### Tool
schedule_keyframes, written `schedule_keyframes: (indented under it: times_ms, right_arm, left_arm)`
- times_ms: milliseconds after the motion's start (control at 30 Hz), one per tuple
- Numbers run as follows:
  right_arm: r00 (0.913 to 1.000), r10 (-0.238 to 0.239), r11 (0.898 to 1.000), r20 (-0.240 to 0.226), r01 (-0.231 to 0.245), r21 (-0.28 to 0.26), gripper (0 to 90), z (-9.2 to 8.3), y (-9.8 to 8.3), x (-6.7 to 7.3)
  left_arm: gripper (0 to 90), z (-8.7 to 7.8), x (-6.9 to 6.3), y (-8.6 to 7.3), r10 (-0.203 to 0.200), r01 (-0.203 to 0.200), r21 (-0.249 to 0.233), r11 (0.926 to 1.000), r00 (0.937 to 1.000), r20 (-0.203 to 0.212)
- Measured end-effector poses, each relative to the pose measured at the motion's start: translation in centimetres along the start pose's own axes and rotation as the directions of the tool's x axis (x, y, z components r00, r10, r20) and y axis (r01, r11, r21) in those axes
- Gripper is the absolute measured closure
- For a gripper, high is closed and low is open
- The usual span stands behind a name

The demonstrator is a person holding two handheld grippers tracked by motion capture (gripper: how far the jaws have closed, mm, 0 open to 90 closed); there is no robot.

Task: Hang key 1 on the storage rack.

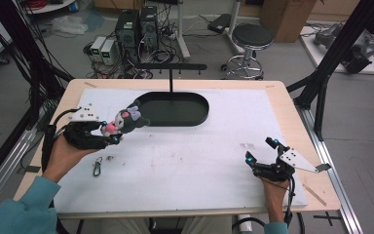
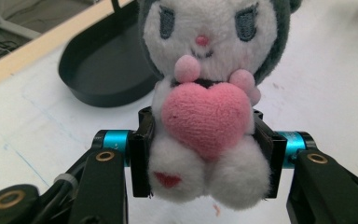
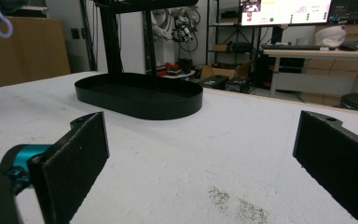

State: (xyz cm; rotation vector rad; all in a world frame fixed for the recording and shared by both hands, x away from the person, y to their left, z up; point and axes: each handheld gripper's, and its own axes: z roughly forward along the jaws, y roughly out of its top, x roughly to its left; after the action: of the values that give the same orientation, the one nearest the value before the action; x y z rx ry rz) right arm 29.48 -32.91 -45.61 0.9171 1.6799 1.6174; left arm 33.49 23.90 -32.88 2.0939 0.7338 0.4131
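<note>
Pink heart (image 2: 204, 119) on clamped plush toy (image 2: 209, 93)

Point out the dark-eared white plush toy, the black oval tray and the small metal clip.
Dark-eared white plush toy (image 2: 205, 116), left gripper view, pink heart.
Black oval tray (image 1: 202, 114), high view, right rim.
Small metal clip (image 1: 97, 166), high view, middle.

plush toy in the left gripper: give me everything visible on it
The plush toy is a small soft doll with a white face, dark grey hood, stitched eyes, pink nose, a pink heart hugged to its chest by pink paws, and a red mark on one white foot. In the high view a pale purple bow sits on its head. The left gripper clamps its lower body from both sides, holding it above the white mat, near the black tray. It faces the gripper's camera, upright.
</note>
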Motion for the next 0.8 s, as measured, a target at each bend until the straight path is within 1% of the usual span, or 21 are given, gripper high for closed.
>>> schedule_keyframes:
  times_ms: [33,100,133,200,233,300,433,533,567,633,700,767,800]
  right_arm:
    - [1.0000,0.001,1.000,0.000,-0.001,0.001,2.6,0.0,0.0,0.0]
    - [1.0000,0.002,1.000,0.000,-0.002,0.001,2.6,0.0,0.0,0.0]
    - [1.0000,0.004,1.000,-0.001,-0.004,0.002,2.6,0.0,0.0,0.0]
    - [1.0000,0.002,1.000,0.000,-0.002,0.003,2.6,0.0,0.0,0.0]
    - [1.0000,0.002,1.000,0.000,-0.002,0.003,2.6,0.0,0.0,0.0]
    - [1.0000,0.003,1.000,0.000,-0.003,0.001,2.6,0.0,0.0,0.0]
    - [1.0000,0.000,1.000,0.000,0.000,0.002,2.6,0.0,0.0,0.0]
    - [1.0000,0.000,1.000,0.000,0.000,0.003,2.6,0.0,0.0,0.0]
    - [1.0000,0.000,1.000,0.000,0.000,0.000,2.6,0.0,0.0,0.0]
    - [1.0000,-0.002,1.000,0.001,0.002,-0.001,2.6,0.0,0.0,0.0]
    - [1.0000,-0.001,1.000,0.001,0.001,-0.001,2.7,0.0,0.0,0.0]
    - [1.0000,-0.001,1.000,0.001,0.001,-0.001,2.6,0.0,0.0,0.0]
    - [1.0000,-0.001,1.000,0.001,0.001,-0.001,2.6,0.0,0.0,0.0]
  left_arm:
    - [51.8,0.1,0.2,0.4,-0.010,0.010,-0.008,0.9999,0.9999,-0.006]
    - [51.8,0.2,0.4,0.6,-0.013,0.013,-0.006,0.9999,0.9999,-0.010]
    - [51.8,0.3,0.6,1.0,-0.025,0.025,-0.009,0.9996,0.9996,-0.014]
    - [51.8,0.4,0.7,1.3,-0.033,0.033,-0.012,0.9994,0.9993,-0.017]
    - [51.8,0.5,1.0,1.7,-0.042,0.041,-0.019,0.9990,0.9987,-0.030]
    - [51.8,0.5,1.2,2.0,-0.047,0.046,-0.025,0.9987,0.9982,-0.037]
    - [51.8,0.9,2.2,3.2,-0.062,0.060,-0.027,0.9978,0.9958,-0.067]
    - [51.8,1.1,3.0,4.0,-0.094,0.091,-0.042,0.9950,0.9925,-0.079]
    - [51.8,1.2,3.1,4.1,-0.091,0.088,-0.042,0.9953,0.9922,-0.086]
    - [51.7,1.4,3.5,4.7,-0.097,0.094,-0.040,0.9948,0.9901,-0.101]
    - [51.8,1.5,3.7,4.9,-0.105,0.101,-0.048,0.9938,0.9891,-0.103]
    - [51.8,1.8,4.2,5.3,-0.107,0.103,-0.037,0.9939,0.9871,-0.119]
    - [51.8,1.8,4.2,5.3,-0.107,0.103,-0.037,0.9939,0.9871,-0.119]
